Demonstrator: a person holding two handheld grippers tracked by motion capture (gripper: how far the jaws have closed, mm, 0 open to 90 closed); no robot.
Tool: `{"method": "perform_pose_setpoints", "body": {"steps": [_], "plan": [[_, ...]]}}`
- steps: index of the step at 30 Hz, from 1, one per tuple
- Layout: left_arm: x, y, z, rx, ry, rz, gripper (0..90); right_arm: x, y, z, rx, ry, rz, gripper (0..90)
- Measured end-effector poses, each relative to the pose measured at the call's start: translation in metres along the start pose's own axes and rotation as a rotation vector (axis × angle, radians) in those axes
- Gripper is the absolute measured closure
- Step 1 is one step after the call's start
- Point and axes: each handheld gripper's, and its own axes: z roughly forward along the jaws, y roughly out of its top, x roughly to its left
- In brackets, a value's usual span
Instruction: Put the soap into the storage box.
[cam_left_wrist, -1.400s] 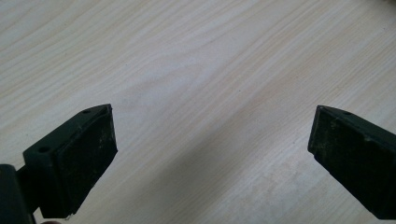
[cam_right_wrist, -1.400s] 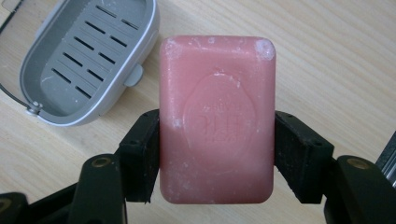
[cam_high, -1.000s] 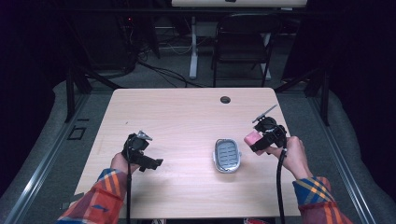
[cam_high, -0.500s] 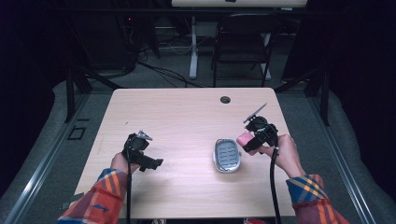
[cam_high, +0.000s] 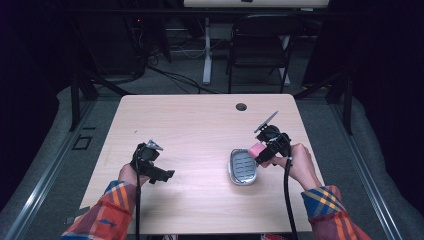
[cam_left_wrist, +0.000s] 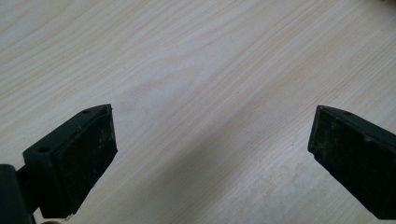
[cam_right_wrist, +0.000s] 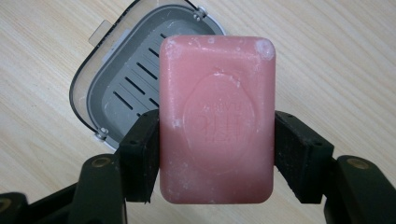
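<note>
Presently the right gripper (cam_right_wrist: 217, 154) is clenched on a pink soap bar (cam_right_wrist: 217, 119), its two black jaws pressing the bar's long sides near the lower half. Seen from the right gripper view, the bar hangs above the table (cam_high: 200, 125), partly over the near edge of the grey soap dish (cam_right_wrist: 126, 88), whose slotted floor lies bare; whether bar and dish touch cannot be told, though they appear apart. From the high view the soap (cam_high: 255, 149) sits just beside the dish (cam_high: 243, 166), at its far right corner. The left gripper (cam_left_wrist: 212, 154) stands released, jaws spread wide over bare wood, well apart from the dish.
</note>
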Motion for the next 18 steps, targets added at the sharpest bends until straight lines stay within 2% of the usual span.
{"method": "perform_pose_setpoints", "body": {"steps": [1, 5, 6, 9, 10, 11, 12, 13, 18], "plan": [[0.000, 0.000, 0.000, 0.000, 0.000, 0.000, 1.0, 0.001, 0.000, 0.001, -0.007, 0.012, 0.005, 37.2], [0.000, 0.000, 0.000, 0.000, 0.001, 0.000, 1.0, 0.005, 0.003, 0.003, 0.008, 0.006, -0.010, 37.2], [0.000, 0.000, 0.000, 0.000, 0.002, 0.001, 1.0, 0.006, 0.004, 0.003, 0.013, 0.019, -0.008, 37.2], [0.000, 0.000, 0.000, 0.000, 0.000, 0.001, 1.0, 0.007, 0.006, 0.004, 0.021, 0.010, -0.012, 37.2], [0.000, 0.000, 0.000, 0.000, 0.000, 0.001, 1.1, 0.008, 0.007, 0.006, 0.011, 0.019, -0.007, 37.2], [0.000, 0.000, 0.000, 0.000, -0.001, 0.001, 1.1, 0.008, 0.008, 0.005, 0.029, 0.015, -0.020, 37.2], [0.000, 0.000, 0.000, 0.000, -0.001, 0.001, 1.0, 0.010, 0.008, 0.007, 0.017, 0.018, -0.004, 37.2], [0.000, 0.000, 0.000, 0.000, -0.001, 0.001, 1.1, 0.009, 0.008, 0.007, 0.026, 0.016, -0.017, 37.1], [0.000, 0.000, 0.000, 0.001, -0.001, 0.002, 1.1, 0.014, 0.011, 0.011, 0.038, 0.020, -0.015, 37.2]]}}
